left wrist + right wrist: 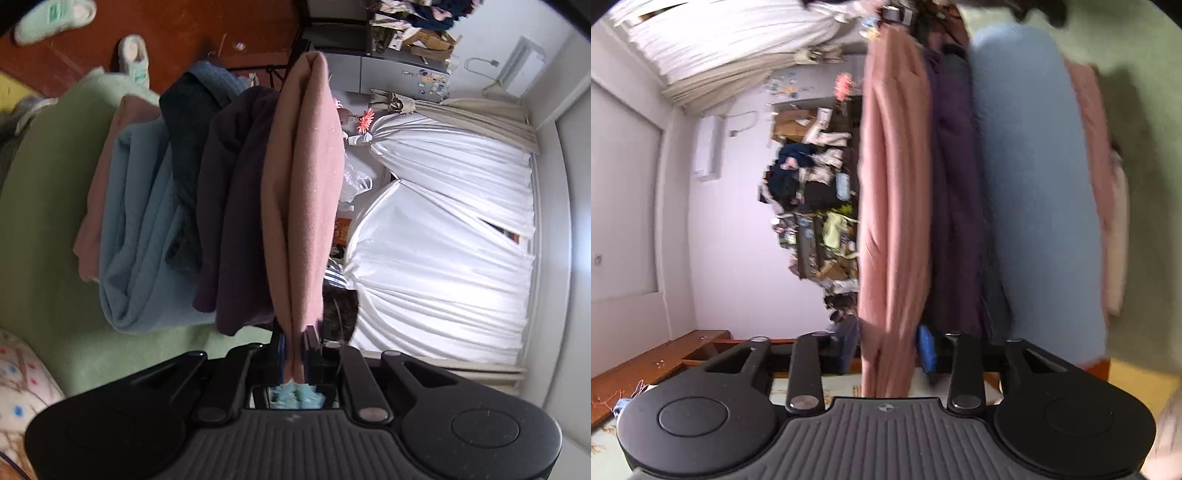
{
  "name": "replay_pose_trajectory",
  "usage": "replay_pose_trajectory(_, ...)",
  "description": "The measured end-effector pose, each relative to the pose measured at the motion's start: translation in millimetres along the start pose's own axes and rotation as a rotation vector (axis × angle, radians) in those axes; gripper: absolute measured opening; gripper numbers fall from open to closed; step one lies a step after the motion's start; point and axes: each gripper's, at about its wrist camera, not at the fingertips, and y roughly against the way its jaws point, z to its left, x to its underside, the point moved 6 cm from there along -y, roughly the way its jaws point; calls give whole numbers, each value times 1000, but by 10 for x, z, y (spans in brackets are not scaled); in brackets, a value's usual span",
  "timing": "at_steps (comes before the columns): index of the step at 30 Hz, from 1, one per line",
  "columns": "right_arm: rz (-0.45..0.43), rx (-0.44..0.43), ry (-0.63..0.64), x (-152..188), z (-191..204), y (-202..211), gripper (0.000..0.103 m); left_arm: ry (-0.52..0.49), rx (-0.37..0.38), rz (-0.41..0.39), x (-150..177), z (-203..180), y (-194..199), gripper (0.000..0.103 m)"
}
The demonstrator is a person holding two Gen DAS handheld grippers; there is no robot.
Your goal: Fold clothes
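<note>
Clearly my left gripper (294,350) is pinched hard on the near end of the pink garment (303,192), which is doubled into a narrow band so it can travel as one piece. My right gripper (888,354) has its fingers standing a little wider, the same pink cloth (894,206) running between them; the blue pads (928,352) look barely touching it, so I judge that grip looser. Both hold it level above the stack: dark purple piece (236,206), light blue one (136,236), another pink layer beneath. That pile sits on the green blanket (44,229), near its edge, presumably awaiting this one on top.
</note>
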Motion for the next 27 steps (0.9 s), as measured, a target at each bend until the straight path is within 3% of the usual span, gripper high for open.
replay_pose_trajectory(6,-145,6,-6,-478,-64,90,24,18,13,5,-28,11,-23,8)
replay_pose_trajectory(11,-216,32,-17,-1051,-46,1,17,33,-1,17,-57,66,-32,8)
replay_pose_trajectory(15,-211,95,49,-1287,143,-134,13,26,-10,30,-29,60,-51,6)
replay_pose_trajectory(18,-211,113,85,-1354,178,-76,20,11,-10,29,-43,39,-54,4)
replay_pose_trajectory(21,-192,84,23,-1345,116,-87,11,-1,-8,20,-52,17,-37,4)
replay_pose_trajectory(24,-195,59,17,-1197,147,67,9,2,10,23,-49,-6,-7,4)
replay_pose_trajectory(27,-201,117,52,-1153,73,73,9,38,29,36,-64,32,21,1)
